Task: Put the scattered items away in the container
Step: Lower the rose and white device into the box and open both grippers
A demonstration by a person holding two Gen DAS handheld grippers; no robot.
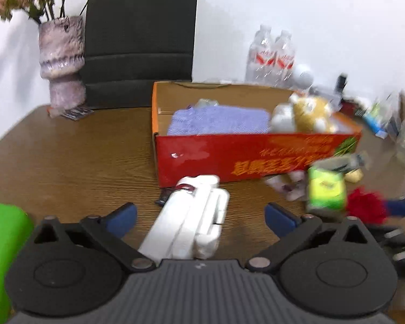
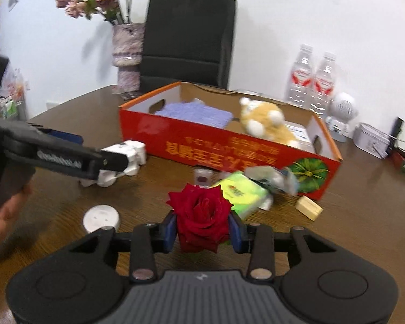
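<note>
Wooden table [image 2: 351, 216]: two bottles [image 2: 313, 81], one box [image 2: 229, 145], one rose [image 2: 201, 210].

Left hand-held gripper [image 1: 199, 213]: jaws spread wide, blue pads [image 1: 124, 216] well apart, held low and roughly level. Seen from the right wrist view it reaches in from the left edge [image 2: 116, 159], with the person's bare hand [image 2: 8, 213] visible below it. Right hand-held gripper [image 2: 202, 229]: jaws closed in, both pads [image 2: 170, 229] pressing something between them, also held level.
</note>
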